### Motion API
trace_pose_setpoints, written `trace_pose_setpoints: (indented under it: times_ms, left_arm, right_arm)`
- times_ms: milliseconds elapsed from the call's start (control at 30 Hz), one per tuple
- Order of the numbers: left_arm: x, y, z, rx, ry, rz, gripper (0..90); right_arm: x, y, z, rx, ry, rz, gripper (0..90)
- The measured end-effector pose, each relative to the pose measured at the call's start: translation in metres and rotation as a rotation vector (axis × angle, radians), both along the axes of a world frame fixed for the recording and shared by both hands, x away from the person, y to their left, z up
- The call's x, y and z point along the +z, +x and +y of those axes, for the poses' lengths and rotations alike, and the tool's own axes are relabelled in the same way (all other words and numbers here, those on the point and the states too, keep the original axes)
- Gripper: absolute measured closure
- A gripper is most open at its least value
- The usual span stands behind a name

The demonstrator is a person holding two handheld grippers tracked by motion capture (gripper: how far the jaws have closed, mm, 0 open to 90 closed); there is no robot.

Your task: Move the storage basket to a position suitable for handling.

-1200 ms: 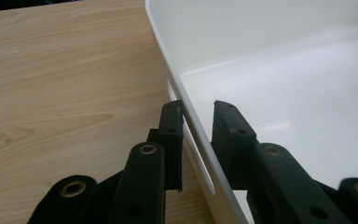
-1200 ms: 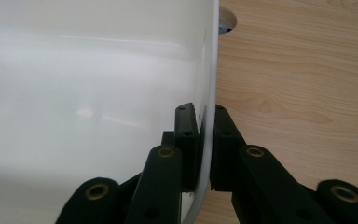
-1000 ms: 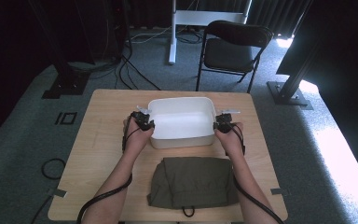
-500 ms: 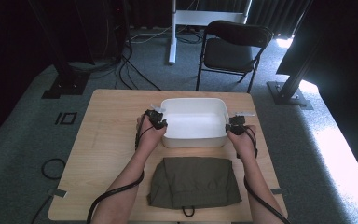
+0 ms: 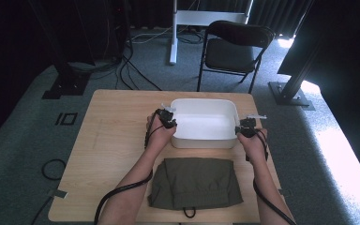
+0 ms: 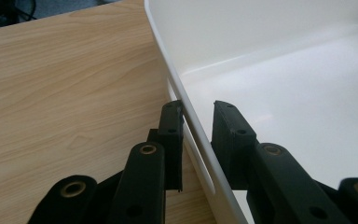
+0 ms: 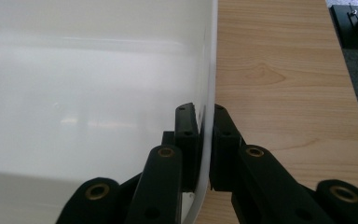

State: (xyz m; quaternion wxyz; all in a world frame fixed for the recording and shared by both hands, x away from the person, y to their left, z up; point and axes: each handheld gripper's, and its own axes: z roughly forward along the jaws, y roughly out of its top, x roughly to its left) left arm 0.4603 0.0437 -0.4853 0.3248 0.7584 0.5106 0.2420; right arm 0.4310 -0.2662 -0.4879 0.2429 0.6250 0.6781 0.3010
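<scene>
Wooden table [image 5: 117, 140] | both grippers' fingers clamp white tub [image 5: 201, 123] rims | apparently unlabelled

In the left gripper view the white rectangular plastic tub [image 6: 279, 70] runs off the top and right edges, and its wall below the rim is hidden behind the left gripper [image 6: 198, 135], jaws standing either side of that wall. In the right gripper view the tub runs off the top, left and bottom edges. In the high view the folded olive-green cloth bag [image 5: 194, 183] hides the light wooden table [image 5: 117, 136] beneath; forearms cut off at the bottom edge
</scene>
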Motion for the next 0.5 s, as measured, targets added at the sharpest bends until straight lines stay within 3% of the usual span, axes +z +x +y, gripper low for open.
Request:
trace_pose_setpoints:
  times_ms: [500]
  left_arm:
    - [-0.0004,0.0022,-0.0043,-0.019,-0.014,-0.001,75.1]
  right_arm:
    - [-0.0014,-0.0060,-0.0074,-0.016,0.006,-0.003,84.0]
